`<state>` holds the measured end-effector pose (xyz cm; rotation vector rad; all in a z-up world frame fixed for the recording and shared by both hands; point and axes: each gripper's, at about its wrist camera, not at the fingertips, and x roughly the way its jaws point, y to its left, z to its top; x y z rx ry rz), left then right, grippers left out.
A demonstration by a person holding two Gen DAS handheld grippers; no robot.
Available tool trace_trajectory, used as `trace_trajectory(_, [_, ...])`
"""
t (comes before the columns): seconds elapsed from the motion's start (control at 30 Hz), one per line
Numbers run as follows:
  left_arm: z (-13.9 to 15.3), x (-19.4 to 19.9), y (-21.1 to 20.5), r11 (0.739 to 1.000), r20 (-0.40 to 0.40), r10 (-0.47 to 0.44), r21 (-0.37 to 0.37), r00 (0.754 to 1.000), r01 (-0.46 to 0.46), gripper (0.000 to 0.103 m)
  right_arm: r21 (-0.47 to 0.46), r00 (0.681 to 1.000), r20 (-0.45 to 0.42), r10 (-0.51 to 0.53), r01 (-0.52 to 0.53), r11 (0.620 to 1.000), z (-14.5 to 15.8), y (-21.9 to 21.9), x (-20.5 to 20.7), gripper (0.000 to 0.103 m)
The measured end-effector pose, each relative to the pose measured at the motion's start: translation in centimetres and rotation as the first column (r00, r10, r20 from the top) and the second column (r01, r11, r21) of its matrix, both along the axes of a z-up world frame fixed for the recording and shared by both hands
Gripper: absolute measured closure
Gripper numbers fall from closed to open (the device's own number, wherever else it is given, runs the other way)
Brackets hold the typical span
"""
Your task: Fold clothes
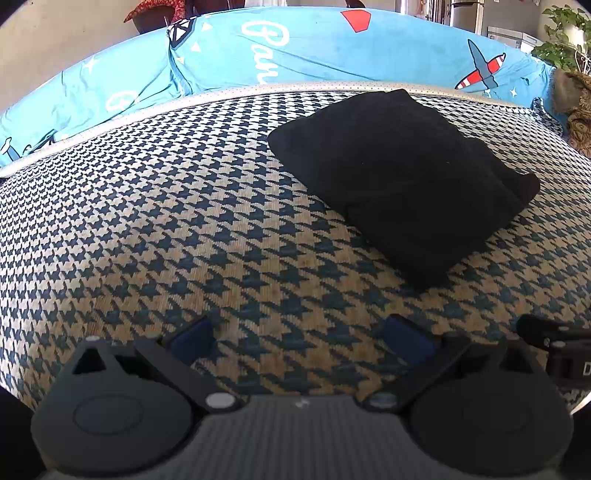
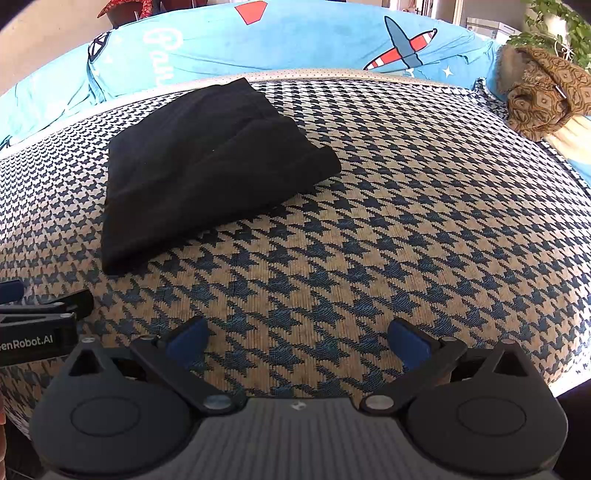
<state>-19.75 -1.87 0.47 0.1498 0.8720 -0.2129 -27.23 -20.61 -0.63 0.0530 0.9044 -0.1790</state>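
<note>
I see my left gripper (image 1: 299, 338) and right gripper (image 2: 299, 341) both spread wide and holding nothing, near the folded black garment (image 1: 402, 184) on the houndstooth cover (image 1: 166, 221).

Item count: one folded black garment (image 1: 402, 177) on one houndstooth-patterned surface (image 1: 147, 229). One blue printed cover (image 1: 295, 51) lies behind it. One brown patterned cloth (image 2: 543, 92) and one potted plant (image 2: 561, 26) sit at the far right.

- Black garment (image 1: 402, 177), plain.
- Cushion cover (image 1: 147, 221): navy-and-cream houndstooth.
- Sheet (image 2: 295, 40) beyond: bright blue with red-striped aeroplanes.
- Hand-held gripper (image 2: 299, 343): blue pads.
</note>
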Motion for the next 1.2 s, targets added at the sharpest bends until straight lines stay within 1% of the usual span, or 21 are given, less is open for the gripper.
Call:
trace_trajectory(0.2, [-0.12, -0.32, -0.04, 1.0, 0.017, -0.001, 0.005, 1.0, 0.001, 0.0, -0.003, 1.0, -0.001, -0.003, 0.003, 1.0, -0.05, 0.03, 0.07, 0.0])
trace_trajectory(0.67, [-0.23, -0.49, -0.14, 1.0, 0.03, 0.0, 0.009, 1.0, 0.0, 0.0, -0.008, 1.0, 0.013, -0.021, 0.021, 1.0, -0.14, 0.17, 0.02, 0.0])
trace_trajectory(1.2, [-0.18, -0.41, -0.33, 0.999, 0.012, 0.026, 0.022, 1.0, -0.026, 0.0, -0.003, 0.999, 0.022, -0.025, 0.025, 1.0, -0.1, 0.15, -0.1, 0.0])
